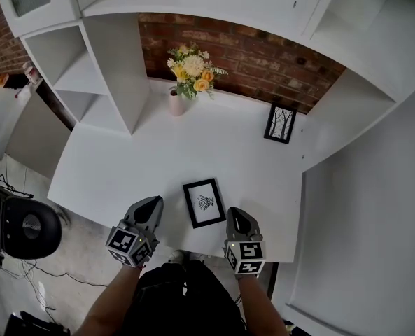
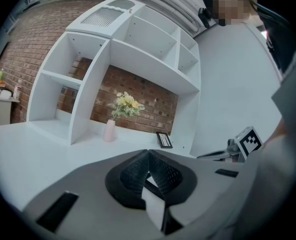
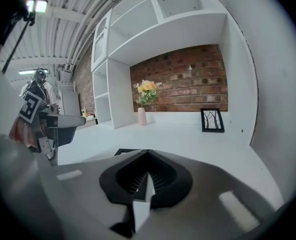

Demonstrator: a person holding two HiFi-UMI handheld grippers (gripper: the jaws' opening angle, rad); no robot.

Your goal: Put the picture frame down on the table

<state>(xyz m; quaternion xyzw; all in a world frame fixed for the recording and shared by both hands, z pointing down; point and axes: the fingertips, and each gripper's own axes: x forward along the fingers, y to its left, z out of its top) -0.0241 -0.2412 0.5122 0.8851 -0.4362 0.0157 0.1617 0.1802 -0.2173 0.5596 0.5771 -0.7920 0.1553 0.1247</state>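
Here, picture frame flat near table edge — roomy top beyond

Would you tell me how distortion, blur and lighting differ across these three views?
Head view: even soft light, sharp, table edges bowed. Left gripper view: heavy fisheye, black corners, shelving curved. Right gripper view: same fisheye, ceiling lamp glaring.

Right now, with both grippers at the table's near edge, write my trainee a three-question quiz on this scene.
1. True or false: the picture frame lies flat on the table between the left gripper and the right gripper.
2. Besides the leaning frame, what stands at the back of the table? A) a vase of flowers B) a lamp C) a mug
3. Fill in: both grippers' jaws are ____.
Key: 1 true; 2 A; 3 shut, holding nothing.
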